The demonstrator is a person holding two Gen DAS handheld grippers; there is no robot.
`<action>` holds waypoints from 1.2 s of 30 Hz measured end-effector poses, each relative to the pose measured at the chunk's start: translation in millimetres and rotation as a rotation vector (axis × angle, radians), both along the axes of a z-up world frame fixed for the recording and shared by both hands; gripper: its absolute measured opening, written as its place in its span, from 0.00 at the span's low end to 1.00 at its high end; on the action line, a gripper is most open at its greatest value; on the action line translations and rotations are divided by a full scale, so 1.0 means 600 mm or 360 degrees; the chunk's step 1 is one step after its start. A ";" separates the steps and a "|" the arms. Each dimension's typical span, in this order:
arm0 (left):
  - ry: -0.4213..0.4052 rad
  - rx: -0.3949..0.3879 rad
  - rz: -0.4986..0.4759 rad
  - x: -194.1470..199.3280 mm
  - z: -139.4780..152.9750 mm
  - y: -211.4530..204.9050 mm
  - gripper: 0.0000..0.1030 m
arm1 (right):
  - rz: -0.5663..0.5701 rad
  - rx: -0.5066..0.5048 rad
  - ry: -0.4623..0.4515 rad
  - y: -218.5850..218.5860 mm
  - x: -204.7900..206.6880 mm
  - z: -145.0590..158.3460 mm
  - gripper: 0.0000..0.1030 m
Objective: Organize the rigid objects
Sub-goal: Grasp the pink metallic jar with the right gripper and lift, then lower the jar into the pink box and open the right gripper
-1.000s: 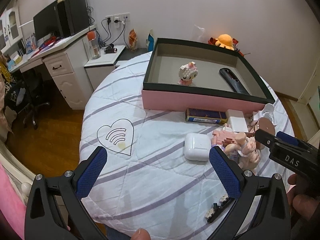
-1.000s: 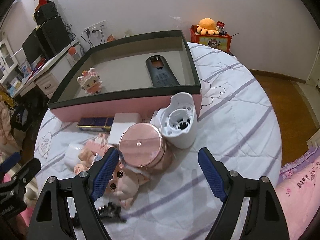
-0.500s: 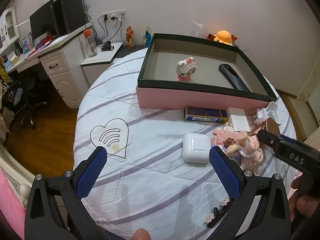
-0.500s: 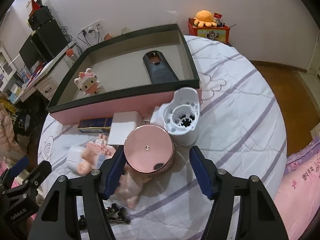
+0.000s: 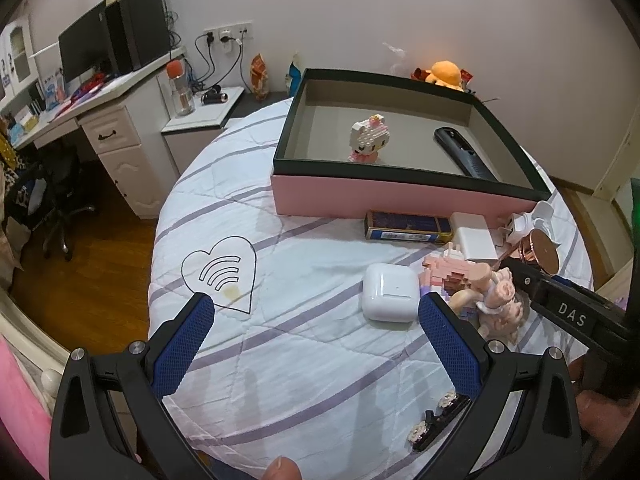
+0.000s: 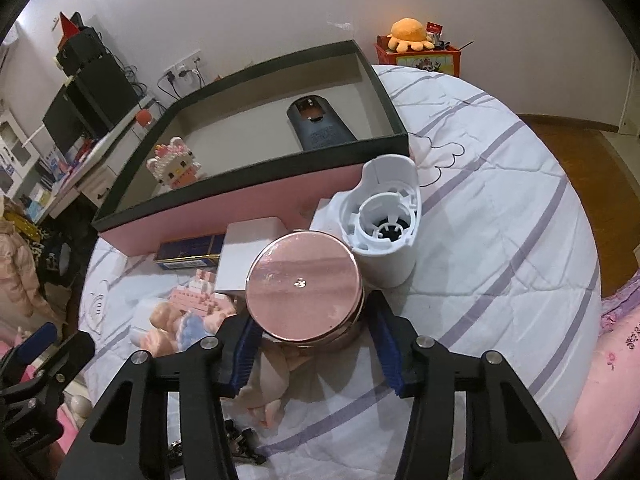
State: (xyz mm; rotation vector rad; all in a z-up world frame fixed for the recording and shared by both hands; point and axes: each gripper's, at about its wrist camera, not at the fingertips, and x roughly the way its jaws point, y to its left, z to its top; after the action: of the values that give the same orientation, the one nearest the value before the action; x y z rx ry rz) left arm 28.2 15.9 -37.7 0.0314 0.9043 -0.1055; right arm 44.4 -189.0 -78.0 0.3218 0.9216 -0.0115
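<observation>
Your left gripper hangs wide open over the striped quilt. Your right gripper, jaws just closing, flanks the round rose-gold mirrored tin, before the pink black-rimmed box.

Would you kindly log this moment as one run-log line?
right gripper: jaws just closing around rose-gold round tin | left gripper: open, nothing held | pink box: holds block cat, remote
</observation>
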 end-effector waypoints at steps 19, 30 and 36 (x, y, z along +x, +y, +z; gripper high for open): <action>-0.0093 -0.0011 0.0036 0.034 0.044 -0.001 1.00 | 0.0097 -0.0051 -0.0185 0.006 -0.026 0.100 0.49; -0.0200 -0.0029 0.0124 0.138 0.079 0.014 1.00 | 0.0267 -0.0193 -0.0213 0.044 0.121 0.136 0.49; -0.0168 -0.0034 0.0152 0.182 0.057 0.024 1.00 | 0.0342 -0.0216 -0.0063 0.066 0.208 0.083 0.49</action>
State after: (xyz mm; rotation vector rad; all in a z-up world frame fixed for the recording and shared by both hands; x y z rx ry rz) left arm 137.4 30.2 -3.7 -0.0263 0.7980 -0.0242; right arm 168.9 -149.4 -28.1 0.0958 0.9075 0.1286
